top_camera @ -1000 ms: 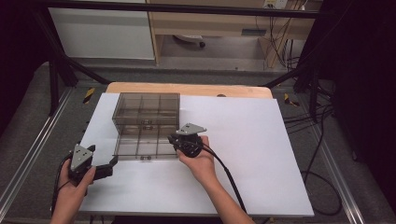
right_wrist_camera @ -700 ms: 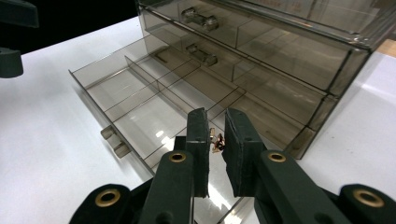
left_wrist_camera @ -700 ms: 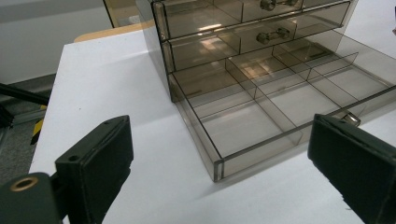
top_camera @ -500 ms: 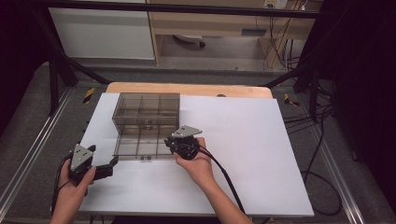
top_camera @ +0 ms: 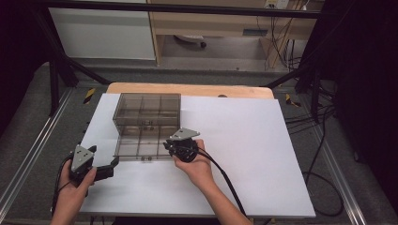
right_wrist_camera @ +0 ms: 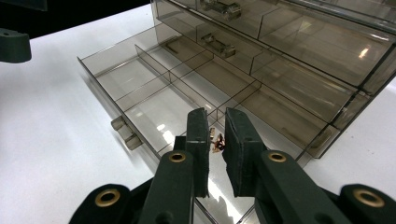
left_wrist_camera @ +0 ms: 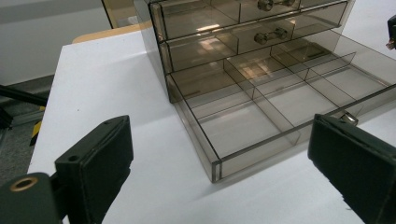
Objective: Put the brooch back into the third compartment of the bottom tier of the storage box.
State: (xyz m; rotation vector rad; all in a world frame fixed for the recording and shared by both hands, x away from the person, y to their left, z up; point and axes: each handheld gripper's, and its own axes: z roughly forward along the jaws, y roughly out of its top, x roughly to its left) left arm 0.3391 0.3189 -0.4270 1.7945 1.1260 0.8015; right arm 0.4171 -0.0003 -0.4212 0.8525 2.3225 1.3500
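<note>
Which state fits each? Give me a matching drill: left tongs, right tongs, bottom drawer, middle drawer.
Things:
1. left tongs
2. right tongs
3. bottom drawer
4. middle drawer

States:
A. pushed in
B. pulled out over the white sheet
C. jaws wide apart, holding nothing
D. jaws nearly together around a small reddish item

Pairs: 1-C, 2-D, 3-B, 4-A

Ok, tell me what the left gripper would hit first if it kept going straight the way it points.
Probably the front left corner of the pulled-out bottom drawer of the smoky plastic organizer. The open left gripper frames that corner, with bare white tabletop before it. Depth is uncertain.
</note>
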